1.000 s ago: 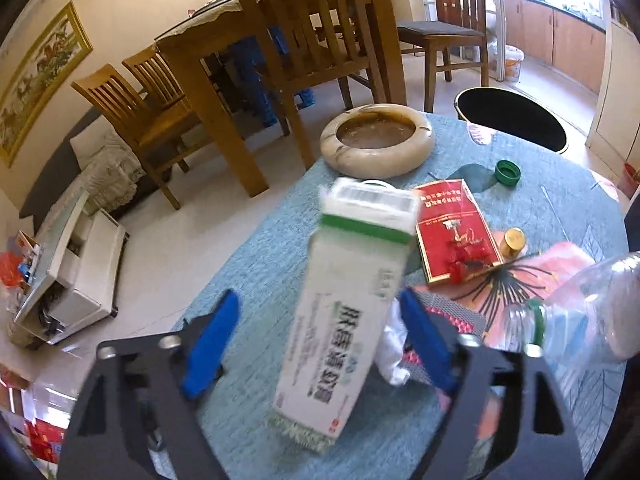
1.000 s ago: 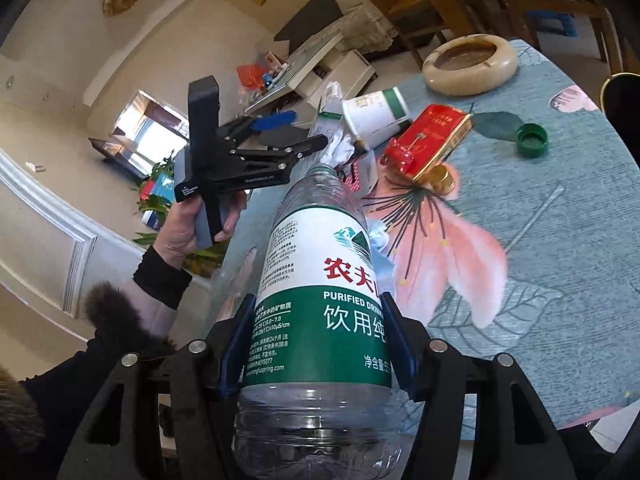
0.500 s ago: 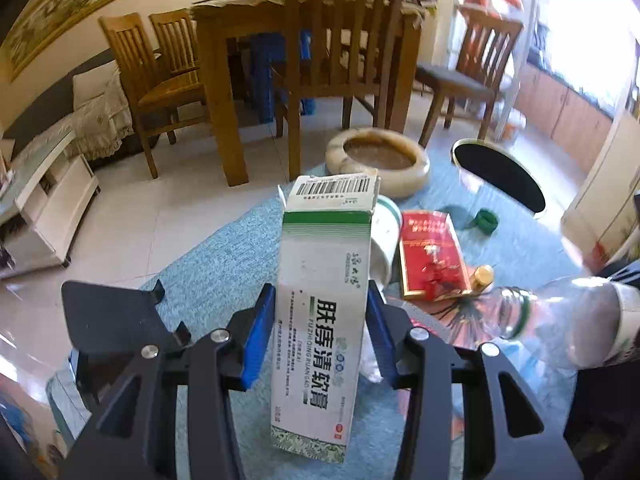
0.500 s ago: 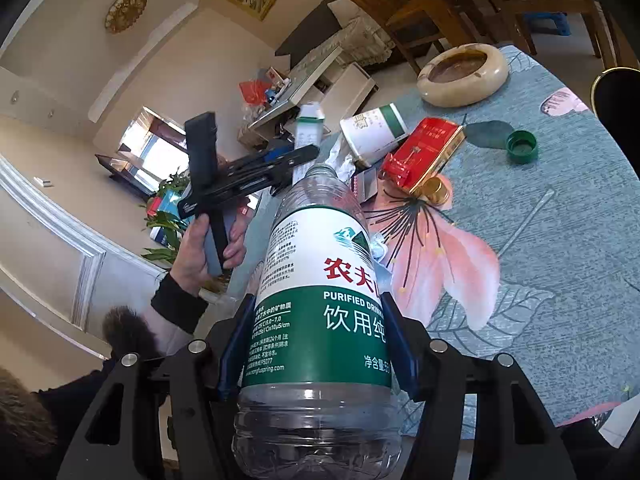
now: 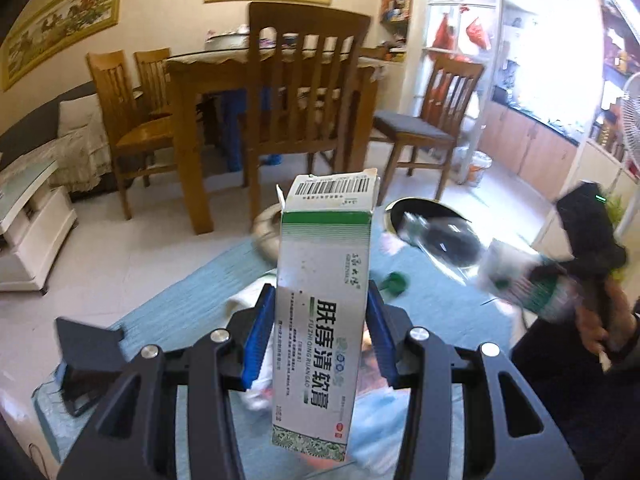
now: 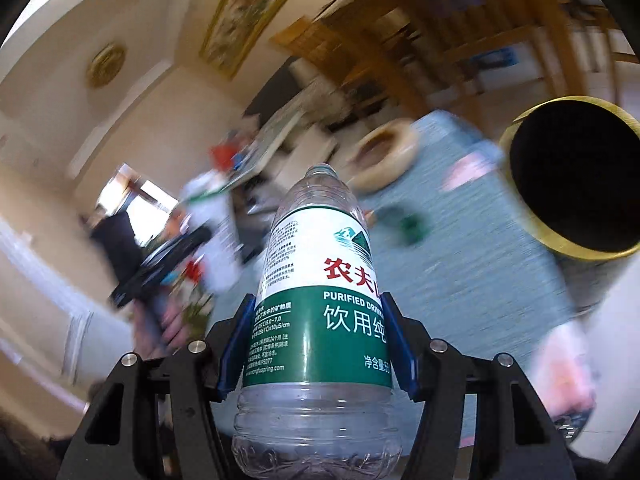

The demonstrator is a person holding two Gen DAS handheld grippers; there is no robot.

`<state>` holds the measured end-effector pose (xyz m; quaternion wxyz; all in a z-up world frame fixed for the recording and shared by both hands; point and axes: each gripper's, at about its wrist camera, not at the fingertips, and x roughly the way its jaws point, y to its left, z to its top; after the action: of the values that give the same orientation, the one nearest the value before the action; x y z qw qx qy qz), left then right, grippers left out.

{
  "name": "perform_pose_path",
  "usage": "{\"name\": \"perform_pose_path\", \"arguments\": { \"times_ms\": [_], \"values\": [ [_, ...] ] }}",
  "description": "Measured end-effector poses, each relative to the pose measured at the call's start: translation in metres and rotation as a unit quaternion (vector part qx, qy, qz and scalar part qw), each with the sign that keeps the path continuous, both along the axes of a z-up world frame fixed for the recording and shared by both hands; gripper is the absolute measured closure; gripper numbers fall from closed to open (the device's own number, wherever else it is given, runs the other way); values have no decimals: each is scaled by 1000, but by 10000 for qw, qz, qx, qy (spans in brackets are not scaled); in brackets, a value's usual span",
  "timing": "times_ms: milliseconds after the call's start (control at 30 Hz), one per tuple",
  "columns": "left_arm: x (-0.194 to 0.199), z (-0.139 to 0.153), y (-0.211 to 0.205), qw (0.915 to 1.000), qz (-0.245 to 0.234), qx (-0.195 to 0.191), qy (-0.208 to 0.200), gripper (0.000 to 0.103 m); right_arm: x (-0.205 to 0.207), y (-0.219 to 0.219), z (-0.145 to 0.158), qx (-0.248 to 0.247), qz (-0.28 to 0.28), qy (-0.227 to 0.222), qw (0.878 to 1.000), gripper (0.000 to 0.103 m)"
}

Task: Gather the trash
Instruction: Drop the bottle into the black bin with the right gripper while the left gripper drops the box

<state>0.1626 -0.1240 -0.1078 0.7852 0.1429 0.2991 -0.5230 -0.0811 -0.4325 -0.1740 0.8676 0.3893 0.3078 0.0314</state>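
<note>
My left gripper [image 5: 320, 320] is shut on a tall white and green medicine carton [image 5: 326, 248], held upright above the teal tablecloth [image 5: 192, 300]. My right gripper [image 6: 317, 308] is shut on a clear water bottle [image 6: 316, 248] with a green label and no cap. In the left wrist view the bottle [image 5: 516, 280] is blurred at the right, its neck pointing at the black bin with a gold rim [image 5: 416, 200]. The bin [image 6: 520, 216] stands at the table's far right edge. Blurred at the left are the left gripper [image 6: 160, 268] and the carton [image 6: 216, 232].
A round stone ashtray [image 6: 384, 156] and a green bottle cap [image 5: 394, 282] lie on the cloth. Crumpled white tissue [image 5: 256, 396] shows under the left gripper. A wooden dining table with chairs [image 5: 304, 92] stands beyond on the tiled floor.
The left jaws closed on the carton and lifted it upright off the table. The right gripper swung the bottle to the right, toward the bin.
</note>
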Motion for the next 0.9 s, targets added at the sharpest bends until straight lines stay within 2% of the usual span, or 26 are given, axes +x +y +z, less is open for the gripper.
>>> {"name": "perform_pose_path", "arguments": {
  "times_ms": [133,200,267,367,500,533,600,633,700,767,900],
  "values": [
    [-26,3,-34,9994,-335,-91,40,58,-1,-69,-9,-440,-758,596,9944,42],
    [-37,3,-52,9987,-481,-149,114,58,13,-104,-22,-617,-1013,1122,9866,42],
    [-47,0,-73,9976,-614,-204,229,58,27,-127,-35,-683,-1224,1454,9794,42],
    [-59,-3,-110,9957,-798,-244,411,58,51,-149,-62,-725,-1382,1984,9676,42],
    [-76,-12,-158,9924,-1085,-151,555,58,65,-168,-95,-619,-1532,2463,9550,40],
    [-81,-16,-175,9915,-1166,-100,569,58,65,-171,-98,-646,-1586,2448,9543,39],
    [-81,-21,-201,9902,-1246,-44,637,58,64,-180,-99,-745,-1693,2454,9516,22],
    [-82,-26,-216,9889,-1296,-16,722,58,61,-188,-99,-769,-1782,2444,9501,9],
    [-81,-36,-239,9878,-1334,49,796,58,53,-198,-95,-647,-1881,2288,9529,11],
    [-80,-46,-265,9863,-1381,135,896,58,44,-208,-92,-405,-1974,2068,9574,17],
    [-81,-61,-310,9850,-1423,324,925,57,23,-221,-71,-181,-2336,1502,9605,17]
  ]
}}
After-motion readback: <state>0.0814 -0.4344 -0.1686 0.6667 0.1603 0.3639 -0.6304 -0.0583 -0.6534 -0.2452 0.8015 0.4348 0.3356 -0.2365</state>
